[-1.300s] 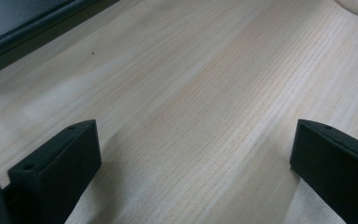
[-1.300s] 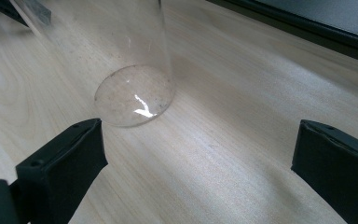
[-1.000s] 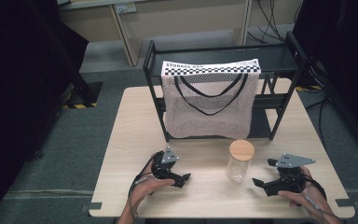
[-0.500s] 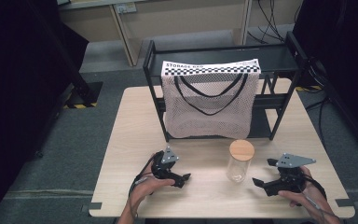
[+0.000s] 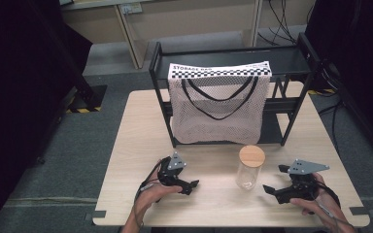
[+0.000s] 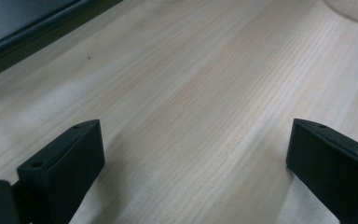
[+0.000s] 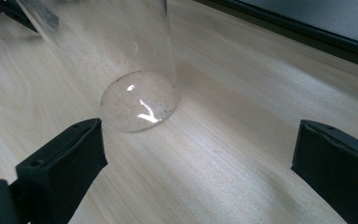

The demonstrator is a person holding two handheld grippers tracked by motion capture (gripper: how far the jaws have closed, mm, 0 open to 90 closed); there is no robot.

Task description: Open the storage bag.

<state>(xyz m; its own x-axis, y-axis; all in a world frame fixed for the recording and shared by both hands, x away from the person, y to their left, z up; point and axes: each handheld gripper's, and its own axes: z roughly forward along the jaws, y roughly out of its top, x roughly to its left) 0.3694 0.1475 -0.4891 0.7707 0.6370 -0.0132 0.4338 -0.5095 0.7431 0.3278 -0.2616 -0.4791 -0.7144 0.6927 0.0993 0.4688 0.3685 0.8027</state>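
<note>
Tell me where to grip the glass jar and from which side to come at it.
Grip the glass jar on its clear straight wall, below the wooden lid. Come in level from its right with the right gripper, whose open jaws already face it. It stands upright, and its round wall probably suits a side pinch.

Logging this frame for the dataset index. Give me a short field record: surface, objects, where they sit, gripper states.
surface: light wooden table
rack: black metal shelf at the far side of the table
bag: mesh bag hanging down the front of the shelf, checkered label on top
jar: clear glass jar with wooden lid, upright, between the two grippers, looks empty
left gripper: open, low over bare table, holding nothing
right gripper: open, aimed at the jar base, fingers apart from the glass
contact: none with the jar
</note>
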